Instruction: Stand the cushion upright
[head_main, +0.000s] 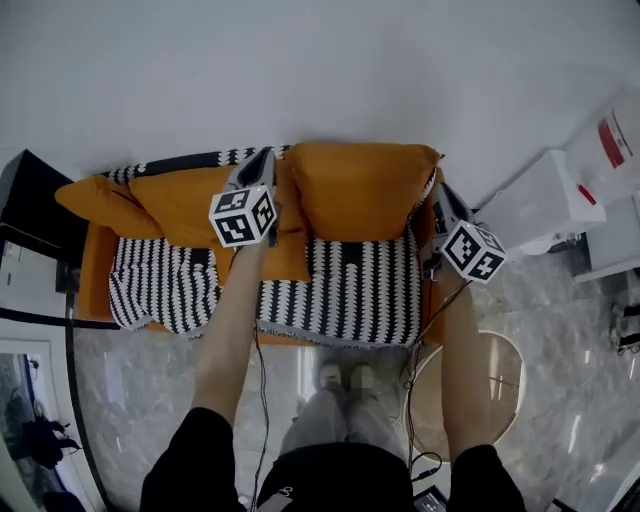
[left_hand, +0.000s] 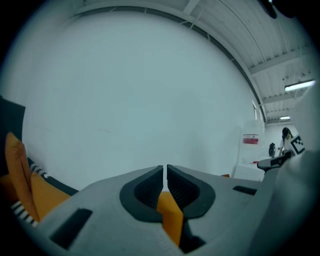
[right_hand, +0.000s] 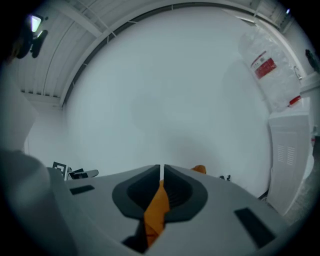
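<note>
The only print nearby is a red label (right_hand: 263, 65) on a white wrapped bundle up and to the right of the right tool (right_hand: 162, 172), too small to read. The cubes on both tools carry black-and-white square markers, not words. The cushion (head_main: 365, 190) sits between the two tools on the sofa (head_main: 92, 268), with its long axis running across from one tool to the other. Its broad face is turned up toward the head view and its upper edge lies by the white wall. Whether it stands straight or leans back cannot be told. It is plain orange, plump, softly creased, with pointed corners. The left tool (head_main: 268, 156) is at its left edge and the right tool (head_main: 441, 192) at its right edge. In the left gripper view the left tool (left_hand: 165, 172) has its jaws almost together, pinching a fold of the cushion's orange fabric (left_hand: 171, 216). The right tool's jaws are likewise nearly closed on a strip of the same fabric (right_hand: 156, 210). Below both tools a black-and-white striped throw (head_main: 345, 290) covers the seat, and left of the left tool lies a second orange cushion (head_main: 180, 205).
</note>
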